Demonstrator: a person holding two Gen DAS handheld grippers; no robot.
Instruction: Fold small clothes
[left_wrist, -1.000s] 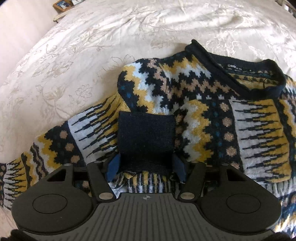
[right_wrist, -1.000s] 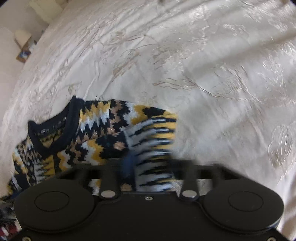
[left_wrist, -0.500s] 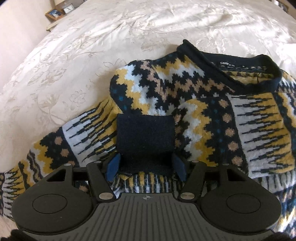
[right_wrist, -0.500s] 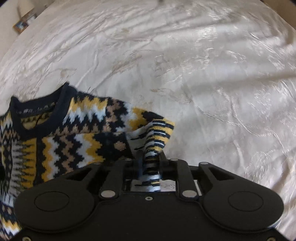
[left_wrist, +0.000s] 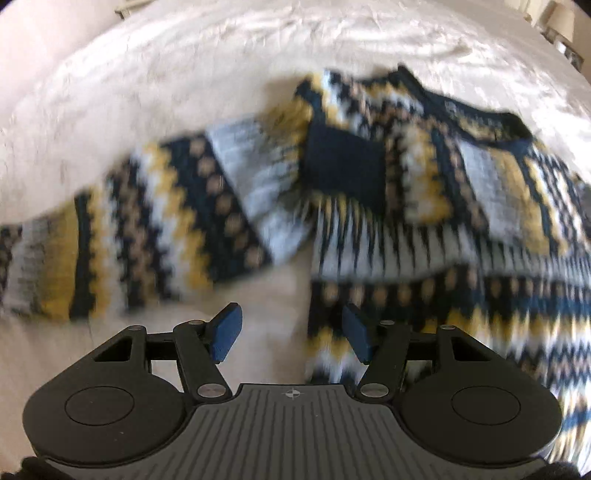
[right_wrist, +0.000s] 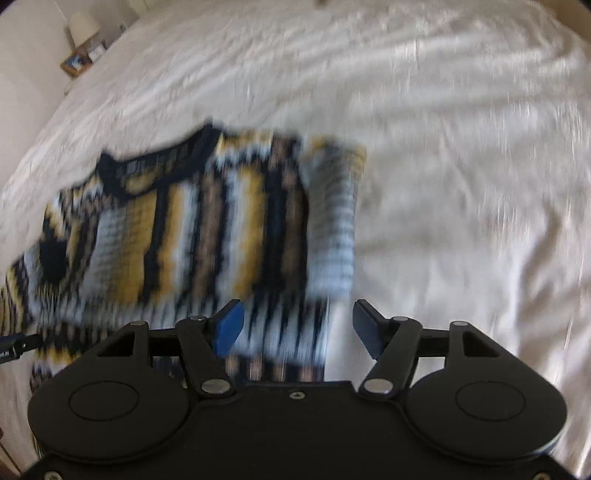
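Observation:
A knitted sweater (left_wrist: 424, 206) in navy, yellow and white zigzags lies on the cream bedspread (left_wrist: 184, 74), blurred by motion. One sleeve (left_wrist: 166, 221) bends back onto the body, and its dark cuff (left_wrist: 343, 166) rests on the chest. My left gripper (left_wrist: 291, 336) hovers open in front of the sweater's lower edge with nothing between its blue pads. In the right wrist view the sweater (right_wrist: 184, 229) has its other sleeve (right_wrist: 332, 221) folded along its right side. My right gripper (right_wrist: 297, 328) has its jaws opening above the striped cloth, and the pads do not press on it.
The bedspread (right_wrist: 461, 166) stretches wide to the right of the sweater and beyond it. A framed picture (right_wrist: 75, 62) and a lamp (right_wrist: 85, 24) stand past the bed's far left corner. Another lamp (left_wrist: 561, 22) shows at the top right of the left wrist view.
My right gripper has let go of the striped sleeve and pulled back. My left gripper has drawn away from the dark cuff, which stays lying on the sweater's chest.

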